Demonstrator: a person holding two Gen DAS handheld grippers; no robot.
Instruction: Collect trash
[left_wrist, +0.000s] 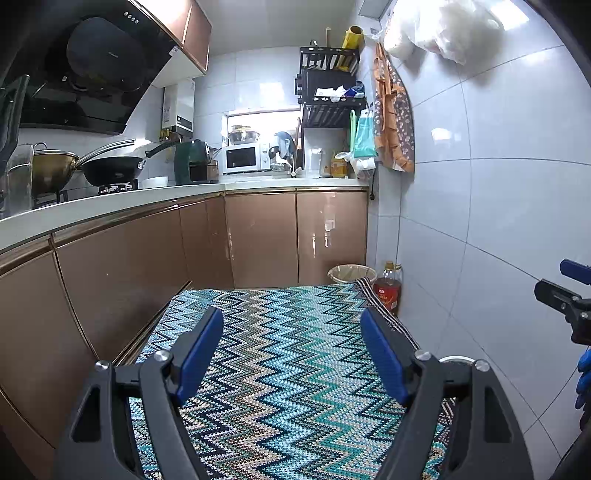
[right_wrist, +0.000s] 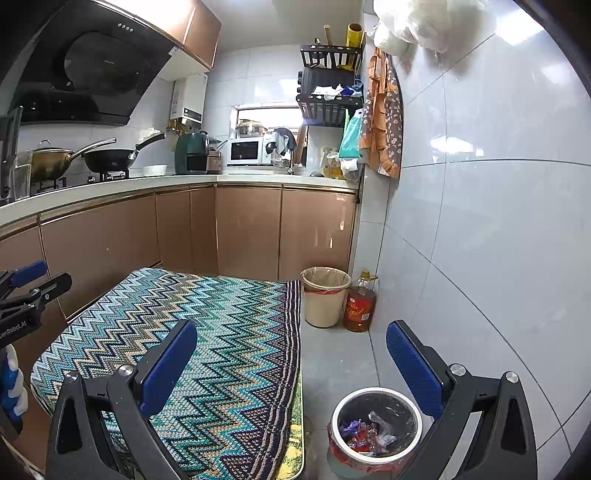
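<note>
A small round bin (right_wrist: 376, 428) with a white rim and a dark liner stands on the grey floor by the right wall, holding crumpled wrappers (right_wrist: 364, 432). My right gripper (right_wrist: 291, 339) hangs open above and behind it, nothing between its blue pads. Only a sliver of that bin's rim (left_wrist: 456, 359) shows in the left wrist view. My left gripper (left_wrist: 291, 325) is open over the zigzag rug (left_wrist: 288, 369) and holds nothing. A second, cream bin (right_wrist: 325, 295) with a clear liner stands at the far end by the cabinets, seen too as the cream bin (left_wrist: 351, 274).
A bottle of cooking oil (right_wrist: 360, 302) stands beside the cream bin against the tiled wall (right_wrist: 480, 240). Brown cabinets (right_wrist: 110, 243) under a white counter run along the left and back. The rug (right_wrist: 207, 350) covers most of the narrow floor.
</note>
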